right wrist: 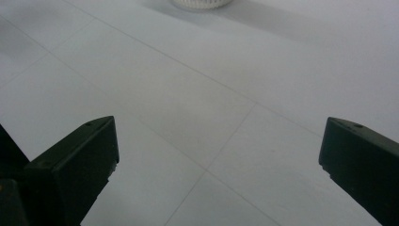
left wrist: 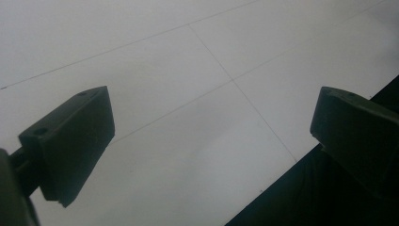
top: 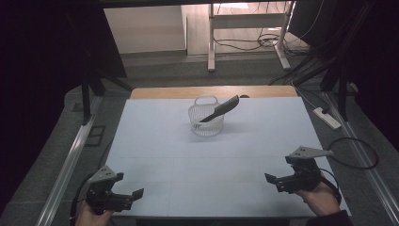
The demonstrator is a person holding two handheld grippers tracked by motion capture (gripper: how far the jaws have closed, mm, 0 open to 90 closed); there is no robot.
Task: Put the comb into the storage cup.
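A small white mesh basket [top: 206,123] with a handle stands on the far middle of the white table [top: 207,160]. A dark comb [top: 221,108] leans in it, its upper end sticking out over the right rim. My left gripper [top: 136,194] is held at the near left corner, open, with bare table between its jaws [left wrist: 211,141]. My right gripper [top: 270,179] hovers at the near right, also open and holding nothing [right wrist: 216,155]. The basket's base [right wrist: 202,4] shows at the top edge of the right gripper view.
The table's near edge [left wrist: 301,165] runs just beside my left gripper. A white power strip [top: 326,117] and cables lie on the floor to the right. Metal rails flank the table, and a desk frame [top: 244,33] stands behind it.
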